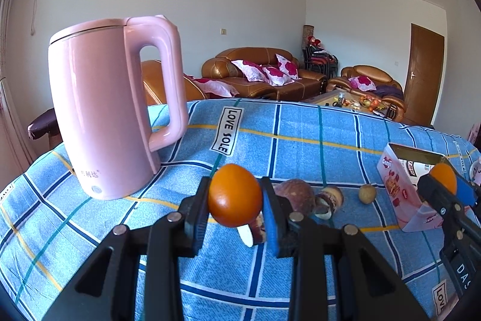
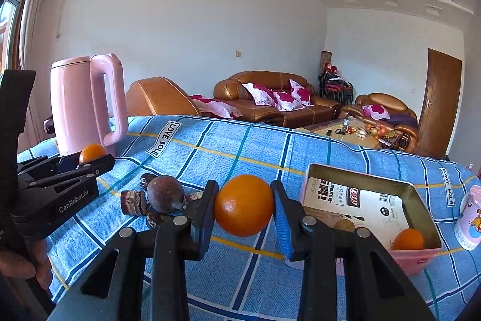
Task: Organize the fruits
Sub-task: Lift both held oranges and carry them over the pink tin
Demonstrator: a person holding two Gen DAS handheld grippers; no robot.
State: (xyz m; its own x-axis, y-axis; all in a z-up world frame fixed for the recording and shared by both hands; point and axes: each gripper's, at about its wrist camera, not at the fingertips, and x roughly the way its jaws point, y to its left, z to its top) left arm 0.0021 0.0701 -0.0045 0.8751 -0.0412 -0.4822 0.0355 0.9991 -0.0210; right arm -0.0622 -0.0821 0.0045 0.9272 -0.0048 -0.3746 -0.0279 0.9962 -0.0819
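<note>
Each gripper's jaws clamp an orange: the left gripper [image 1: 234, 202] holds one orange [image 1: 235, 194], the right gripper [image 2: 244, 206] another orange [image 2: 244, 205], both above the table [image 1: 300, 146]. Only the right wrist view looks into the tin [image 2: 418, 194] at four o'clock, where a third orange [image 2: 408, 239] already lies; the brown fruits [image 2: 164, 194] at nine o'clock are unsorted, so much seems left.

Black tool [image 2: 244, 205] arms, blue pads [image 2: 282, 218], silver screws.

Two oranges off bench: one [image 1: 234, 194] clamped in left claw [image 1: 234, 200], other [image 2: 244, 205] in right claw [image 2: 244, 209]. Third orange [image 2: 408, 239] in near right corner of open pink tin [image 2: 418, 257], right side. Small tan fruit [image 1: 367, 194] just left of tin. Dark brown fruit [image 2: 165, 194] at centre among cut pieces [image 2: 133, 203].
</note>
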